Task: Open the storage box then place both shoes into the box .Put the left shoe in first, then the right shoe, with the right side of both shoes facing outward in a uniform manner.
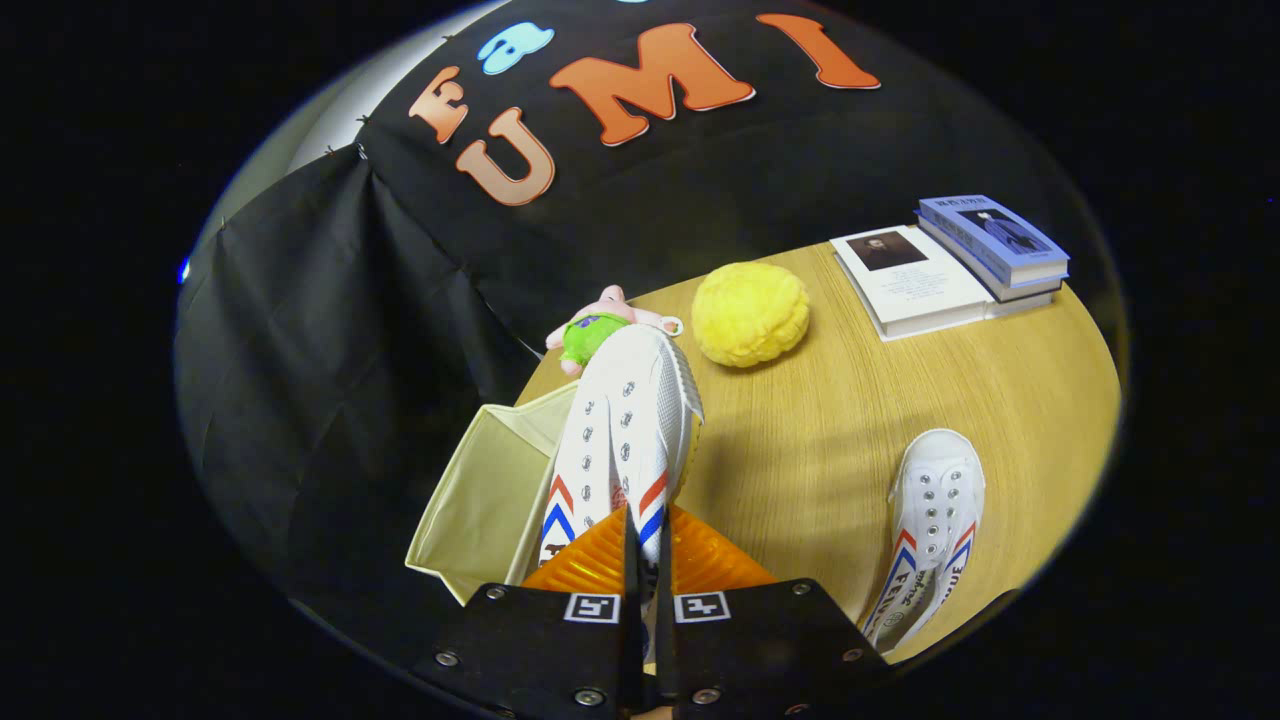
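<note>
Shoes come first: one white shoe (pixel 628 440) is pinched in the tool (pixel 645 560), whose two fingers press together on its heel end. It hangs above the open storage box (pixel 480 500) at the table (pixel 800 440) edge. The other shoe (pixel 930 530) lies on the table, well apart. Beyond sit a plush toy (pixel 590 330), a yellow ball (pixel 750 312) and books (pixel 950 265).
</note>
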`<state>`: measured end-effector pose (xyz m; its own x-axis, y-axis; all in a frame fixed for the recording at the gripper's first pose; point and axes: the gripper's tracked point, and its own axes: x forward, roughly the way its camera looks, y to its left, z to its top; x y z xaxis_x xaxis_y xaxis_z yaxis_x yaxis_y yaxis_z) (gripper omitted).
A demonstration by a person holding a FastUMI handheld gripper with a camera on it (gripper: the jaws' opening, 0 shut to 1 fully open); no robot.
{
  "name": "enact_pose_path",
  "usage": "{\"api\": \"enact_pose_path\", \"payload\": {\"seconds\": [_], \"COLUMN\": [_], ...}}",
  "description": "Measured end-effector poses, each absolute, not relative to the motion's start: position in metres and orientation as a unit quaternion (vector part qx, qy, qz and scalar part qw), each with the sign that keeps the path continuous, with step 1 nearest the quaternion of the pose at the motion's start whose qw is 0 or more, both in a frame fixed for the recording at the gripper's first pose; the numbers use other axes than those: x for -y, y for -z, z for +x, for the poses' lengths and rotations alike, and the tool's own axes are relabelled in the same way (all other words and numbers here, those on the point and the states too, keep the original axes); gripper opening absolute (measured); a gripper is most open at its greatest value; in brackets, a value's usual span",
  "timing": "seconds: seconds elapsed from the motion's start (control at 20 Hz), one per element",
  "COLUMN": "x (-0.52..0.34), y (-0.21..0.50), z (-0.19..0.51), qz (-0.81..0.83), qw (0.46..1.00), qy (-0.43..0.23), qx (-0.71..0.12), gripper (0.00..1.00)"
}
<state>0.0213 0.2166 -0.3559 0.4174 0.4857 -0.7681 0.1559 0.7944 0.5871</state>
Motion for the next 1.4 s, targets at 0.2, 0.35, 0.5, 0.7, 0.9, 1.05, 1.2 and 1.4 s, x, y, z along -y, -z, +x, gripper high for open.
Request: {"api": "enact_pose_path", "payload": {"seconds": [0.2,0.35,0.5,0.7,0.9,1.05,1.2,1.4], "x": [-0.247,-0.274,-0.304,-0.333,-0.354,-0.359,-0.363,-0.368], "y": [0.324,0.306,0.298,0.305,0.323,0.332,0.346,0.36], "z": [0.043,0.057,0.066,0.067,0.062,0.055,0.045,0.032], "qz": [0.313,0.304,0.288,0.26,0.229,0.172,0.129,0.129], "qw": [0.793,0.8,0.806,0.81,0.805,0.813,0.811,0.793], "qy": [-0.14,-0.172,-0.199,-0.223,-0.25,-0.272,-0.288,-0.291], "qx": [-0.504,-0.488,-0.478,-0.476,-0.486,-0.485,-0.493,-0.519], "gripper": [0.05,0.05,0.05,0.05,0.05,0.05,0.05,0.06]}}
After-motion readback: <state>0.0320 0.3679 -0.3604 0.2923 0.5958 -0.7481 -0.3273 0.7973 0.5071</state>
